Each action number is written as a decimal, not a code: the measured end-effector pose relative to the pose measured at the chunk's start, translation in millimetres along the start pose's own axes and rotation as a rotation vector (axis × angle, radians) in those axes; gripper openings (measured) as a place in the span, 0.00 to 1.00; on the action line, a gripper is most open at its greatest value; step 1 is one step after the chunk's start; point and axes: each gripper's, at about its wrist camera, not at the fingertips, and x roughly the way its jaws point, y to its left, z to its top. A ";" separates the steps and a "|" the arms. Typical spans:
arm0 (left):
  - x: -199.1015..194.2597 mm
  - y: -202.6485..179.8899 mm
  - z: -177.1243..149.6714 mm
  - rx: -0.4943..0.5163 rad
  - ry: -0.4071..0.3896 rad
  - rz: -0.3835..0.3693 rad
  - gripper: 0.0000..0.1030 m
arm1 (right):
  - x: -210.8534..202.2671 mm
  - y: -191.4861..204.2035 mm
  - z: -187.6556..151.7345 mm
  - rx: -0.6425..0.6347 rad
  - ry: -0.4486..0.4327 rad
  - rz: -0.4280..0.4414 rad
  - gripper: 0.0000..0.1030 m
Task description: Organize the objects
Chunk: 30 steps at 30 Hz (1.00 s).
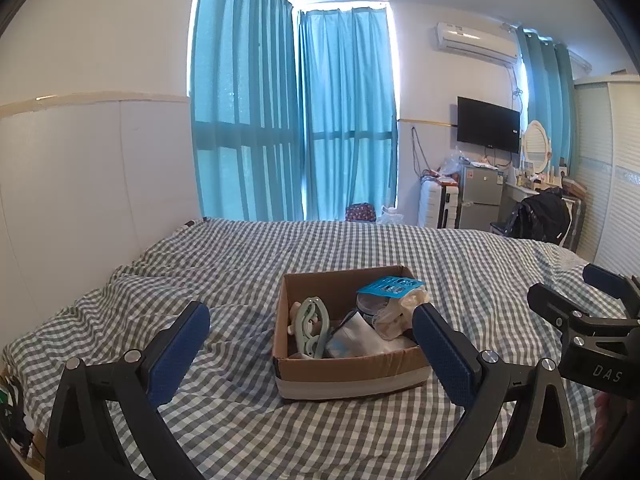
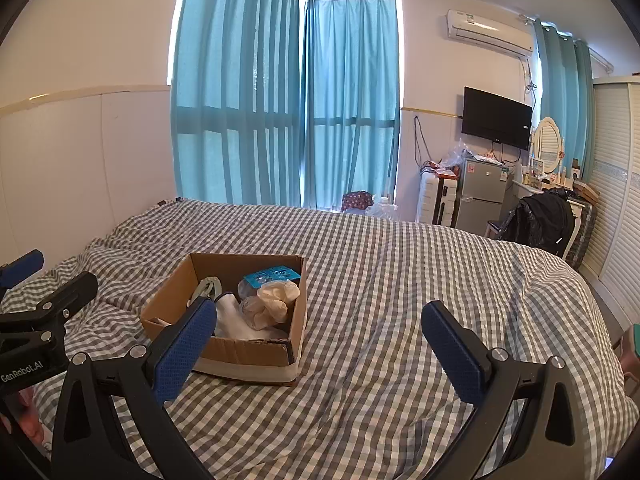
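Note:
An open cardboard box (image 1: 344,372) sits on the checked bed. In it lie a pale green folding hanger (image 1: 314,326), a blue card (image 1: 390,287), a crumpled cream bag (image 1: 400,312), a white packet (image 1: 352,338) and a clear jar (image 1: 370,306). My left gripper (image 1: 312,328) is open and empty, held just in front of the box. My right gripper (image 2: 320,326) is open and empty, to the right of the box (image 2: 240,354). The box's contents also show in the right wrist view: the hanger (image 2: 208,288), card (image 2: 272,274) and bag (image 2: 274,298).
The grey-and-white checked bedsheet (image 2: 400,280) covers the bed. A white wall panel (image 1: 80,184) runs along the left. Blue curtains (image 1: 296,120), a fridge (image 2: 482,192), a TV (image 2: 496,118), a chair with a black jacket (image 2: 540,218) and a wardrobe (image 2: 616,200) stand beyond the bed.

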 end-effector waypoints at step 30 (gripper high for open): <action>0.2 6.4 -2.4 -0.009 0.012 0.007 1.00 | 3.2 7.3 -1.4 -0.004 0.009 0.005 1.00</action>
